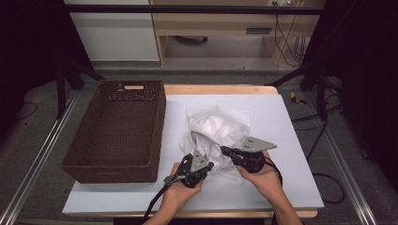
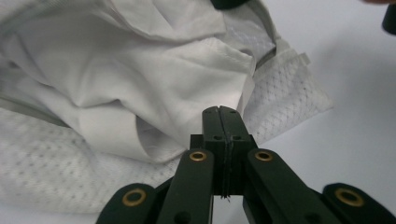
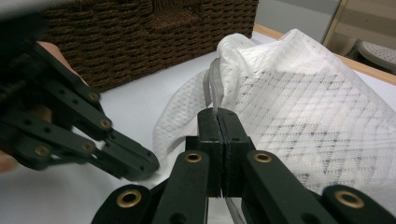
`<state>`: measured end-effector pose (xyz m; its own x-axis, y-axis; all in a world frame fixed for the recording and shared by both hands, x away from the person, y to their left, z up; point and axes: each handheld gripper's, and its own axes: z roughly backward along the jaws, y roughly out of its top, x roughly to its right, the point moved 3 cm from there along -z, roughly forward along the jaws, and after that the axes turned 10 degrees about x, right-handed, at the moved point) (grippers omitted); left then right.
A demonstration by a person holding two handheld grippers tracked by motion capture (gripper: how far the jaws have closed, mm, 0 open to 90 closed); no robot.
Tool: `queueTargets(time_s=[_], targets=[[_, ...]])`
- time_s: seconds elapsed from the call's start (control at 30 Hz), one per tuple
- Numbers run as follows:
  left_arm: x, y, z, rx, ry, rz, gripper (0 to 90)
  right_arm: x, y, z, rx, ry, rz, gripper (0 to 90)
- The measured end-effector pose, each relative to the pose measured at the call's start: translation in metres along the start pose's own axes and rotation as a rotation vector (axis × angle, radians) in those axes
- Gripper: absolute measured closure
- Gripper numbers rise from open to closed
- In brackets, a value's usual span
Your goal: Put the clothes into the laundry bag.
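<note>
White garment (image 1: 220, 129) lies beside brown wicker basket (image 1: 117, 131) on table.

The garment (image 1: 220, 129) is white with a dotted mesh pattern; the basket (image 1: 117, 131) is dark brown, woven; the counter (image 1: 281, 140) is pale.

Two bare forearms come in from the bottom edge of the high view, just right of centre, and angle slightly apart. The left hand (image 1: 180, 187) sits low in the frame, wrapped around the left gripper (image 1: 210, 164), whose nose points up and to the right; a cable trails from it down along the wrist. The right hand (image 1: 263, 177) lies a little right of it, holding the right gripper (image 1: 224, 150) pointing left. Each carries a grey three-cornered plate on top. The two noses are near each other, not touching. In each gripper view the black jaws stand pressed together.
</note>
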<state>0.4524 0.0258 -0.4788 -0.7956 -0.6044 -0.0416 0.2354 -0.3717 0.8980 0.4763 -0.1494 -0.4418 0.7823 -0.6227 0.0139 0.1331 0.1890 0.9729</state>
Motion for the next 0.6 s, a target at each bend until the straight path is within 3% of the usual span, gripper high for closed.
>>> queueTargets(time_s=[0.07, 0.23, 0.6], targets=[[0.0, -0.004, -0.007, -0.047, -0.018, -0.002, 90.0, 0.0, 0.0, 0.0, -0.001, 0.002, 0.0, 89.7], [-0.003, -0.011, -0.023, -0.114, -0.001, -0.039, 90.0, -0.001, 0.0, -0.001, -0.008, 0.005, -0.002, 89.7], [-0.017, -0.008, -0.042, -0.081, 0.039, -0.038, 90.0, -0.003, 0.0, -0.002, -0.016, 0.013, 0.003, 89.7]])
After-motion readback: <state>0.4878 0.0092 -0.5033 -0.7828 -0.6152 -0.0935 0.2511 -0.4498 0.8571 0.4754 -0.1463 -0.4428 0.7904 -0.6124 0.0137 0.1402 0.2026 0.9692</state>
